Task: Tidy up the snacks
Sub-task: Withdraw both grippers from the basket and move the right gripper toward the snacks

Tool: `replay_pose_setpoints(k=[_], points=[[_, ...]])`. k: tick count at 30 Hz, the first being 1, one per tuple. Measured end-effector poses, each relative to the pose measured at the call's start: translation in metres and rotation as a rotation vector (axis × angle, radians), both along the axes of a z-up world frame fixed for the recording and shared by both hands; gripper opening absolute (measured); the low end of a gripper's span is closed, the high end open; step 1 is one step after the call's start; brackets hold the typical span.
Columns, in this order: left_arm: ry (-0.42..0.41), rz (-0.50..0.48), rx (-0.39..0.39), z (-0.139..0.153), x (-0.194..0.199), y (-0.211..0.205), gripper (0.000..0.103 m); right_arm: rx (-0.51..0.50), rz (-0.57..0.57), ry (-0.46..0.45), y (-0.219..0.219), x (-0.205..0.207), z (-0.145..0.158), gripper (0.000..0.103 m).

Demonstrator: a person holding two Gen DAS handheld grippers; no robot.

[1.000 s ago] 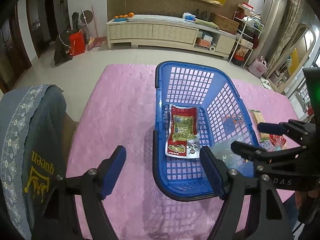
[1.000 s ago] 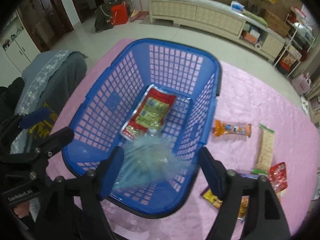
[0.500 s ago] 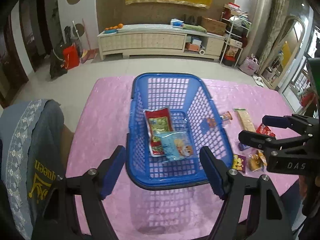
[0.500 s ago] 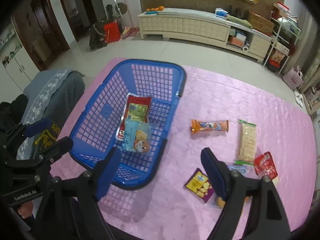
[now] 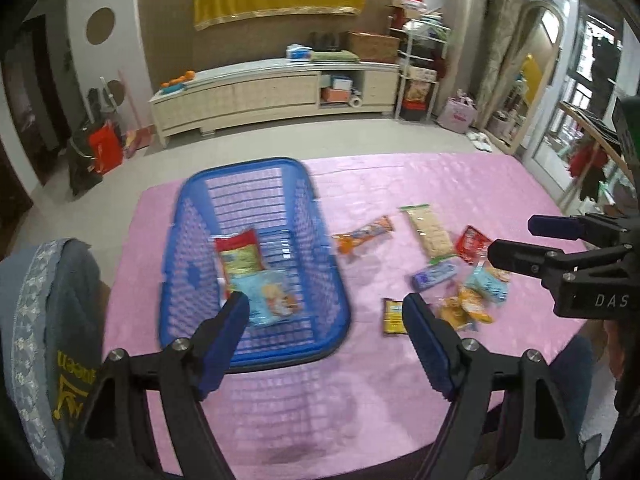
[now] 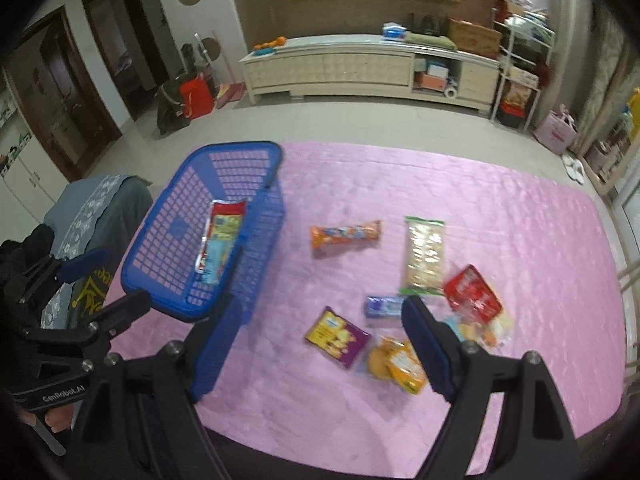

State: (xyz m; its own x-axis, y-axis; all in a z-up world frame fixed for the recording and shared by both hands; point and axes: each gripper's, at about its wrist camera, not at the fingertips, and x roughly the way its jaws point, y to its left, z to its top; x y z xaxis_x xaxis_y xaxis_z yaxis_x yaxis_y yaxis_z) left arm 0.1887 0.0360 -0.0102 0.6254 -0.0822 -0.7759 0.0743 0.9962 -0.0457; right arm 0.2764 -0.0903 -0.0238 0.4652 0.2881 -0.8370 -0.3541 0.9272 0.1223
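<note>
Two packets in basket [image 6: 168,280], left of frame; some eight snacks [image 6: 424,256] loose on cloth [image 6: 520,208], centre-right. Left gripper [image 5: 324,340] opening, empty; right gripper [image 6: 320,344] spread, empty. Mostly undone.

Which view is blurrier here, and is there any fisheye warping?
Left wrist view: the blue basket and the snacks smear sideways with motion blur. Right wrist view: sharper, only mildly soft. Both views: the cabinet bows and dark corners ring the frame.
</note>
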Motion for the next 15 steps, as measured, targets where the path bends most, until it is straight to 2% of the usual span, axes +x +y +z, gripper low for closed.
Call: replay_pose_setpoints(k=[15], points=[[0.053,-0.108,0.025,-0.025,0.016,-0.086,0.078,0.023,-0.122,0.052,-0.098,-0.007,-0.031,0.085]])
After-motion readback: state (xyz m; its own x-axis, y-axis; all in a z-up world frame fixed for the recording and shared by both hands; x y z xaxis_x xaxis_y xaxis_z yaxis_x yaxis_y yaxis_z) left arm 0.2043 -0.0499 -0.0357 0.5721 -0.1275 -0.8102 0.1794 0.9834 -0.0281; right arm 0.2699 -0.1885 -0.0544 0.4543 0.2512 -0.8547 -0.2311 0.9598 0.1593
